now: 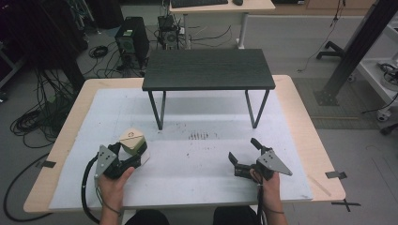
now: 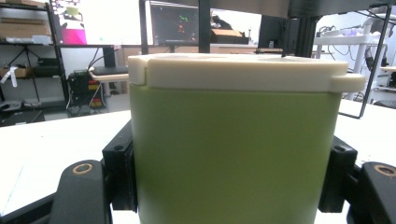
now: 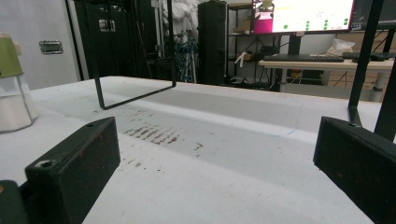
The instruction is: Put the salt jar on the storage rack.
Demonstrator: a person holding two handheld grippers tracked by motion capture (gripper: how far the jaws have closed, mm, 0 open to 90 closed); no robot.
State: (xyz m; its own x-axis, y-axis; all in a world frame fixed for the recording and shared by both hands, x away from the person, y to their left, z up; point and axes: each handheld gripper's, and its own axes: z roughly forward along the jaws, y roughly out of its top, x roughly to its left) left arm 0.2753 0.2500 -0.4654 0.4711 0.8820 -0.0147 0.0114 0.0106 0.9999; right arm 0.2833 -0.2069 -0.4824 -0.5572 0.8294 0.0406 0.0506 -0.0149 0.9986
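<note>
From the high view, the box sits at the lower left of the counter, pinched by the left gripper, with the small black table well beyond it in the upper middle; the right gripper rests at the lower right, jaws spread on nothing. In the left gripper view the green box stands upright with its cream lid on top, both jaws pressed to its sides. In the right gripper view the box is at the far left edge, well off from the spread jaws, so the left hand looks the one to lift it.
</note>
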